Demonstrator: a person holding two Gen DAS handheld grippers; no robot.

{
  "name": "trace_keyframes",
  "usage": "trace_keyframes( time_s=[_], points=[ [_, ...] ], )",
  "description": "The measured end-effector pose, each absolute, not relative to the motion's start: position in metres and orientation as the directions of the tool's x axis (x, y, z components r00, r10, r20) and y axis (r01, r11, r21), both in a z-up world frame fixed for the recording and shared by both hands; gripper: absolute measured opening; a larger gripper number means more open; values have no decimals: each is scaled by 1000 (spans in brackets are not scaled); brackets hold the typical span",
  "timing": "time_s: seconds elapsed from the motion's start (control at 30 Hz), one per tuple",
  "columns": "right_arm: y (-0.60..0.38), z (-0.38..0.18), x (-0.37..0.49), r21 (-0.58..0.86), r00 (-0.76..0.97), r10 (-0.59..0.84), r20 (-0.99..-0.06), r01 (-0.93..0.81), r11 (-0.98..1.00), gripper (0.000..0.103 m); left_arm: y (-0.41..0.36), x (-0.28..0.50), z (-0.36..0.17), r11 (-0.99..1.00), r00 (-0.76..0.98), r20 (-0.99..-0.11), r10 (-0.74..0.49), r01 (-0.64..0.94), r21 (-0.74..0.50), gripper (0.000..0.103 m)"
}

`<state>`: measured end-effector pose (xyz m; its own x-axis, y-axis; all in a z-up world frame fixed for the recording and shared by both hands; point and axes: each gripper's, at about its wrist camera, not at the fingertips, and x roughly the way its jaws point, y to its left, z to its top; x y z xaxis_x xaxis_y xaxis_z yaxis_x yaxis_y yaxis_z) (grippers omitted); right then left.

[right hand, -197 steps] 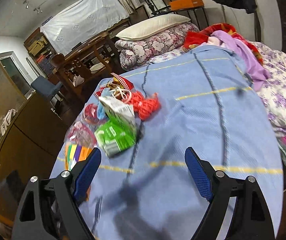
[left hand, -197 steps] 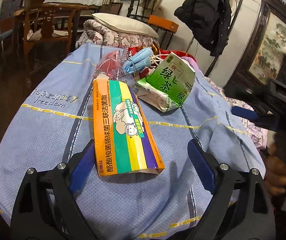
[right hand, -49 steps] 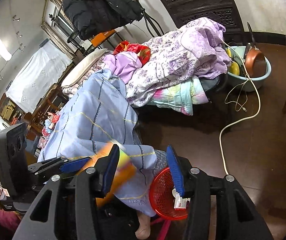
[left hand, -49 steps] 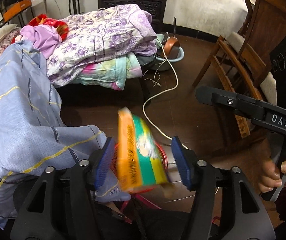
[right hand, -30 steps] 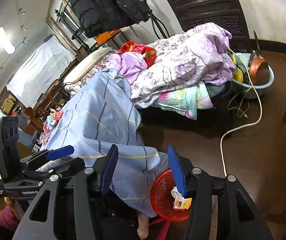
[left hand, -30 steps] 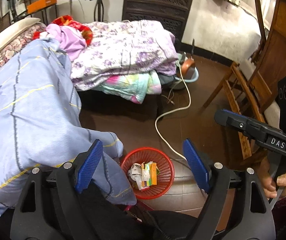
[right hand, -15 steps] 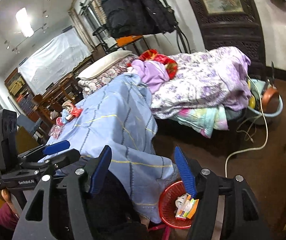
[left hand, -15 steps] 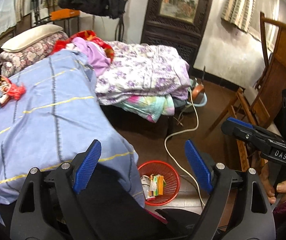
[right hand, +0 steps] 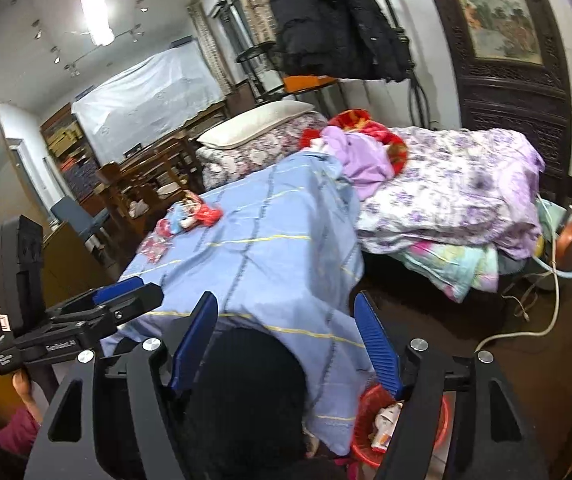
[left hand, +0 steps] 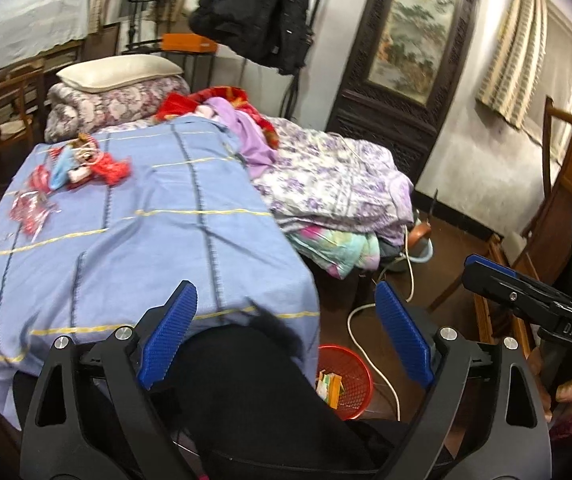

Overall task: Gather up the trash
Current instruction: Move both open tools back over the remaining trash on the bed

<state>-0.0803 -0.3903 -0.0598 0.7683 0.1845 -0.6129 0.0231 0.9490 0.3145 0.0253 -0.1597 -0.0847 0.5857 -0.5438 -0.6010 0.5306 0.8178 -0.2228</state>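
A red mesh trash basket [left hand: 351, 376] stands on the floor by the bed's near corner, with the orange and green box [left hand: 329, 387] and a crumpled wrapper inside; it also shows in the right wrist view [right hand: 365, 416]. More trash lies far up the blue blanket [left hand: 126, 248]: a red net [left hand: 112, 168], a blue mask [left hand: 61, 170] and red wrappers [left hand: 30, 206]. My left gripper [left hand: 286, 336] is open and empty above the blanket's near edge. My right gripper [right hand: 286, 340] is open and empty above the same corner.
A pile of purple floral bedding [left hand: 333, 184] lies right of the blanket. A white cable [left hand: 369, 344] runs across the dark floor beside the basket. A wooden chair [left hand: 545, 240] stands at the right. A basin with a pan [right hand: 569, 248] sits beyond the bedding.
The left gripper carried the orange and green box from the blanket to the basket and let it go. Both grippers have since lifted and swung back to face the bed.
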Motion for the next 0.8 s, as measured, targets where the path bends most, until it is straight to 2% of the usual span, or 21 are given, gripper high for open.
trace_keyframes(
  time_s=[0.23,0.47,0.8],
  points=[
    [-338,-54,-53,326,750,252,-611,-51,944,71,-112,38,-89,851,628,-583,-516,453,-266,91],
    [-304,-64,-18,377,709,314,-632,-73,923,72,-58,76,-110,885,644,-608,-465,328,-330,91],
    [-286,-94,25,358,651,289,-702,-30,933,72,-2,135,-140,913,642,-664,-384,157,-377,91]
  ],
)
